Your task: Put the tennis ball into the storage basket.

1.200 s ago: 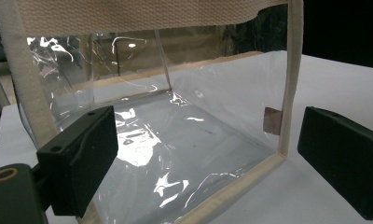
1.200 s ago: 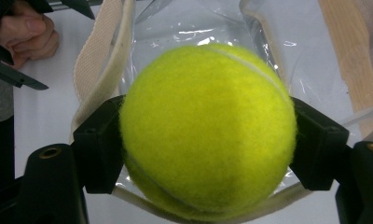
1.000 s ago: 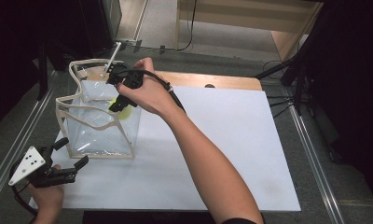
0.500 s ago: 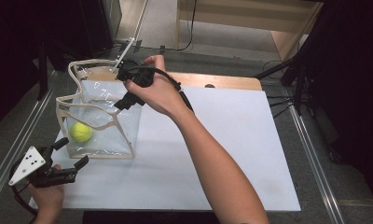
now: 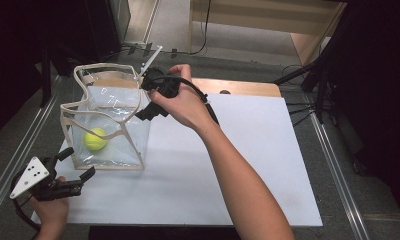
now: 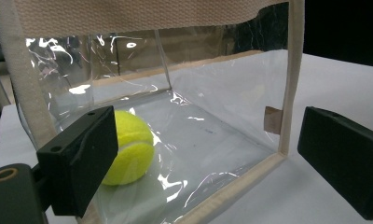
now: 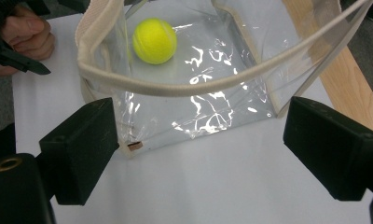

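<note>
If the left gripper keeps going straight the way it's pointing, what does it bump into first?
Probably the clear bag. The left gripper points at its near see-through wall with open jaws; the tennis ball lies behind that wall, inside. Depth is hard to judge.

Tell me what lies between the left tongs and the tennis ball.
The clear bag's transparent front wall; the left gripper view shows the tennis ball behind it, beyond the open left tongs.

One tennis ball [image 5: 95,139], one clear bag [image 5: 113,155], apparently two handles, one white board [image 5: 238,165].
</note>
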